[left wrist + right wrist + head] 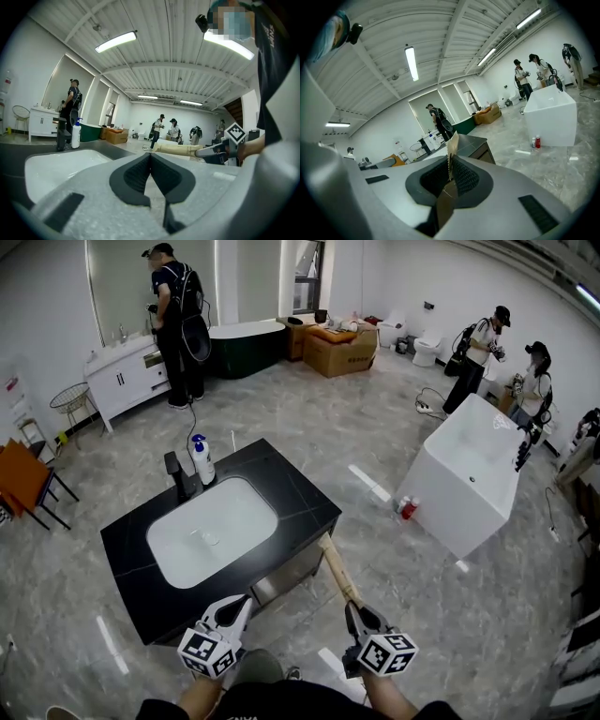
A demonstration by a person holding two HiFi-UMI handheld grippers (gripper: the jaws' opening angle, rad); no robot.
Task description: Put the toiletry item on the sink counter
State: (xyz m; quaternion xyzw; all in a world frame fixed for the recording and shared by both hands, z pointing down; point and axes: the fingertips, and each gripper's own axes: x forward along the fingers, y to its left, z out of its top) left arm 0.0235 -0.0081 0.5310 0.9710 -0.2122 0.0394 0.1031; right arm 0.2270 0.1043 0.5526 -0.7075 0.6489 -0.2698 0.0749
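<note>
Head view, largest first.

- White freestanding tub (pixel 469 474) is seen at 3 o'clock on the grey marbled floor; two small red-and-white bottles (pixel 407 508) stand at its foot.
- Black sink counter (pixel 300 498) is seen at centre. A white basin (pixel 214 531) is set into it. A dark faucet (pixel 176 474) stands at the basin's 11 o'clock edge, and a white pump bottle (pixel 202 461) with a blue head is just beside the faucet. Label print on the bottle cannot be read.
- Cardboard boxes (pixel 342 348) are noted at 12 o'clock, well apart from the counter; no writing can be made out.
- Right gripper (pixel 356 607) is at 5 o'clock. Its jaws are clenched on the near end of the toiletry item (pixel 337 570), a flat tan tube. The tube is held in the air and points toward 11 o'clock; its far tip is seen at the counter's 4 o'clock edge, and contact cannot be judged. In the right gripper view the tube (pixel 452 145) stands edge-on between the ribbed pads. In the left gripper view dark print is seen on the tube (pixel 180 149), too small to read.
- Left gripper (pixel 242 601) is at 6 o'clock, at the counter's near edge. Its jaws are pressed together with nothing between them.
</note>
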